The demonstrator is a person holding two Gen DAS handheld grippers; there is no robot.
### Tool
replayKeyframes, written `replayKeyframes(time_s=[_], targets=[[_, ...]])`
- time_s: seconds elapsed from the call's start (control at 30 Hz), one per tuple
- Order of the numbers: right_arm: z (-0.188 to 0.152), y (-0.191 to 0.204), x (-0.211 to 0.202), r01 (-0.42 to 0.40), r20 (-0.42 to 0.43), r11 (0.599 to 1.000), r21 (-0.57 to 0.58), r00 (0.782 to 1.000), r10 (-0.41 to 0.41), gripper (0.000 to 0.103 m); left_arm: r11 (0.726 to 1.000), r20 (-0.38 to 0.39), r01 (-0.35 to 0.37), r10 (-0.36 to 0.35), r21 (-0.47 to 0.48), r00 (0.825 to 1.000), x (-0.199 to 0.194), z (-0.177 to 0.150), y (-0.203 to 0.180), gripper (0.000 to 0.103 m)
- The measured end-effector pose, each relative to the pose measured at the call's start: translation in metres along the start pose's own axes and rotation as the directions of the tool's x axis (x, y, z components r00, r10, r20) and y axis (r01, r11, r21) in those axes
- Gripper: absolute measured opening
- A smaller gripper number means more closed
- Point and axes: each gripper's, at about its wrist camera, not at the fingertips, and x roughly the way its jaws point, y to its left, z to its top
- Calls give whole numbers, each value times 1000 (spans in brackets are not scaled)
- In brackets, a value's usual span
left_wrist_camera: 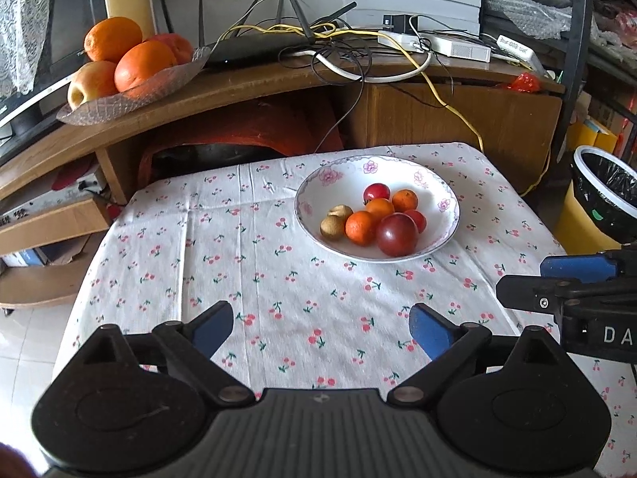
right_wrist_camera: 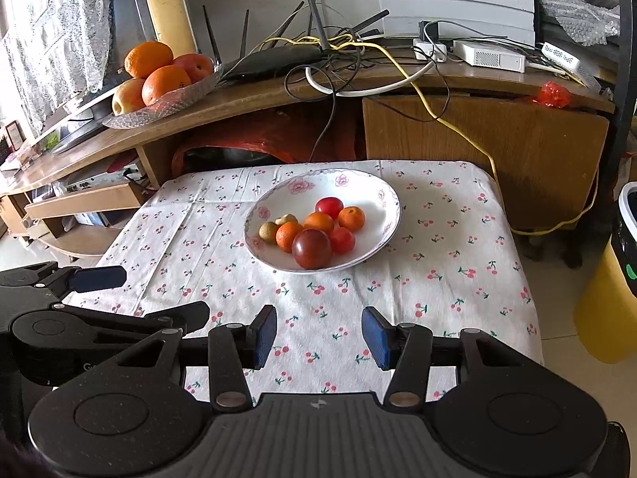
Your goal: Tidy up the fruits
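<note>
A white flowered plate (left_wrist_camera: 438,187) (right_wrist_camera: 370,183) rests at the far side of a table with a cherry-print cloth (left_wrist_camera: 278,279) (right_wrist_camera: 438,279). It holds small fruits: a large dark red one (left_wrist_camera: 397,235) (right_wrist_camera: 311,248), small oranges (left_wrist_camera: 360,228) (right_wrist_camera: 289,236), small red ones (left_wrist_camera: 374,192) (right_wrist_camera: 329,206) and brownish round ones (left_wrist_camera: 332,226) (right_wrist_camera: 268,230). My left gripper (left_wrist_camera: 320,328) hovers open over the cloth, short of the plate and empty. My right gripper (right_wrist_camera: 319,332) is open and empty too, near the front edge. Each gripper shows at the side of the other's view.
Behind the table runs a curved wooden desk (left_wrist_camera: 247,87) (right_wrist_camera: 278,99) carrying a glass dish of big oranges and an apple (left_wrist_camera: 119,59) (right_wrist_camera: 159,79), a router (left_wrist_camera: 254,49) and tangled cables. A yellow bin with a black liner (left_wrist_camera: 601,207) stands right of the table.
</note>
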Motion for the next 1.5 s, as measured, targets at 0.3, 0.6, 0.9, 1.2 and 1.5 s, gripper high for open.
replayKeyframes(time_s=[0.3, 0.6, 0.9, 1.2, 1.5], targets=[[-8, 6, -7, -5, 0, 1000, -1, 1000, 5, 44, 1000, 6, 4, -4, -18, 1000, -10, -8, 0, 103], [-13, 8, -11, -5, 2, 1000, 2, 1000, 5, 44, 1000, 3, 9, -9, -21, 1000, -16, -14, -2, 103], [-18, 11, -15, -6, -1, 1000, 1, 1000, 6, 44, 999, 4, 7, -7, -34, 1000, -21, -20, -2, 103], [-27, 17, -20, -4, -6, 1000, -3, 1000, 4, 44, 999, 1, -4, 4, -36, 1000, -27, -29, -3, 103], [-33, 20, -25, -4, -12, 1000, -6, 1000, 4, 44, 999, -11, -17, 17, -41, 1000, -33, -37, -5, 103]])
